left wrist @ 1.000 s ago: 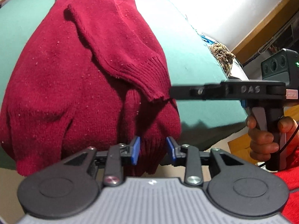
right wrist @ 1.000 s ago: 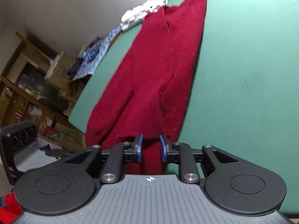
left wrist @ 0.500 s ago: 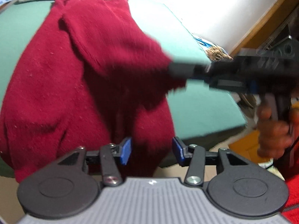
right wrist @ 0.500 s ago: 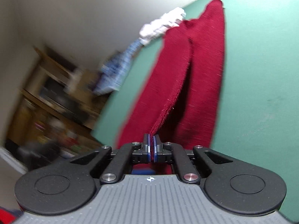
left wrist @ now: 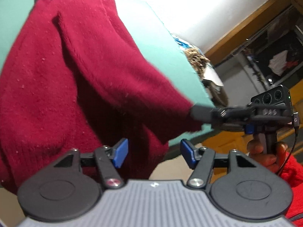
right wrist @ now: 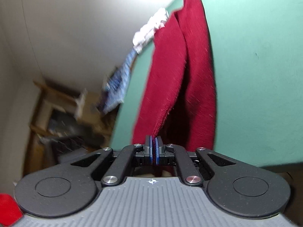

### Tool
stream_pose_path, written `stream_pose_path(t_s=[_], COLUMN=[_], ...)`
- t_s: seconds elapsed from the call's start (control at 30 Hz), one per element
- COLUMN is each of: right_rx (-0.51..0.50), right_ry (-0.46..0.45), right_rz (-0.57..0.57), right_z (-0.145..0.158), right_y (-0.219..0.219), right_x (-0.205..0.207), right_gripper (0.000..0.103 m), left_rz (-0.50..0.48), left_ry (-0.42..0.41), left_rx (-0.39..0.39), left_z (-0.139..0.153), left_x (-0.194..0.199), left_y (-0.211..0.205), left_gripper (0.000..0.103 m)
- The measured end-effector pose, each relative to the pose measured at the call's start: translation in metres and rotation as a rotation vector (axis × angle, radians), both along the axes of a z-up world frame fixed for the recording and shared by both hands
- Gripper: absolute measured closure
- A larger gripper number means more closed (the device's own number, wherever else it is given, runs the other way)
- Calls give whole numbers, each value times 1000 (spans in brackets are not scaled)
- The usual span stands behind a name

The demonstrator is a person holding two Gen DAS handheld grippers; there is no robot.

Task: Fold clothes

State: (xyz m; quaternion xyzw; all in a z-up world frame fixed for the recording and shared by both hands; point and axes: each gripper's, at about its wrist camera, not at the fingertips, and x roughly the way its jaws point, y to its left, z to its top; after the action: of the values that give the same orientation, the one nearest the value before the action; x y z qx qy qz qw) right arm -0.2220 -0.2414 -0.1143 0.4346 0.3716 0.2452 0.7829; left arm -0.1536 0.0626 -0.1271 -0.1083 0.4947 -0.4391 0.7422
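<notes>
Right hand-held gripper (right wrist: pixel 153 149), one sweater (right wrist: pixel 181 71) pinched.

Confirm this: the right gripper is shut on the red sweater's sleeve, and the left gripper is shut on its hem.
Half right. The right gripper is shut on the red sweater's sleeve, but the left gripper is open, holding nothing; the hem only hangs between its spread fingers. The left wrist view shows this.

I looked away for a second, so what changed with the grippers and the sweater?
The right gripper closed on the red sweater's sleeve cuff and pulled it up and outward. The left gripper opened wider, holding nothing. The sweater's body stayed on the green table.
</notes>
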Motion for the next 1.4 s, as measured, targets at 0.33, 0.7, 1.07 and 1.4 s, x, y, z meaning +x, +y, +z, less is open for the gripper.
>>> stream_pose_path(t_s=[0.33, 0.7, 1.07, 1.4], right_rx=[-195, -370, -811, -918], right_ry=[-103, 38, -175, -165], right_rz=[-33, -50, -10, 42], right_z=[26, -10, 2, 4], right_y=[37, 69, 126, 143], right_x=[-31, -44, -22, -6], right_gripper=[98, 94, 76, 99], left_rz=[-216, -307, -100, 27], left_ry=[-118, -249, -406, -398], left_rx=[-11, 163, 351, 395], left_z=[8, 9, 19, 20], left_x=[11, -13, -18, -9], left_y=[-18, -4, 33, 64], left_gripper=[31, 85, 59, 35])
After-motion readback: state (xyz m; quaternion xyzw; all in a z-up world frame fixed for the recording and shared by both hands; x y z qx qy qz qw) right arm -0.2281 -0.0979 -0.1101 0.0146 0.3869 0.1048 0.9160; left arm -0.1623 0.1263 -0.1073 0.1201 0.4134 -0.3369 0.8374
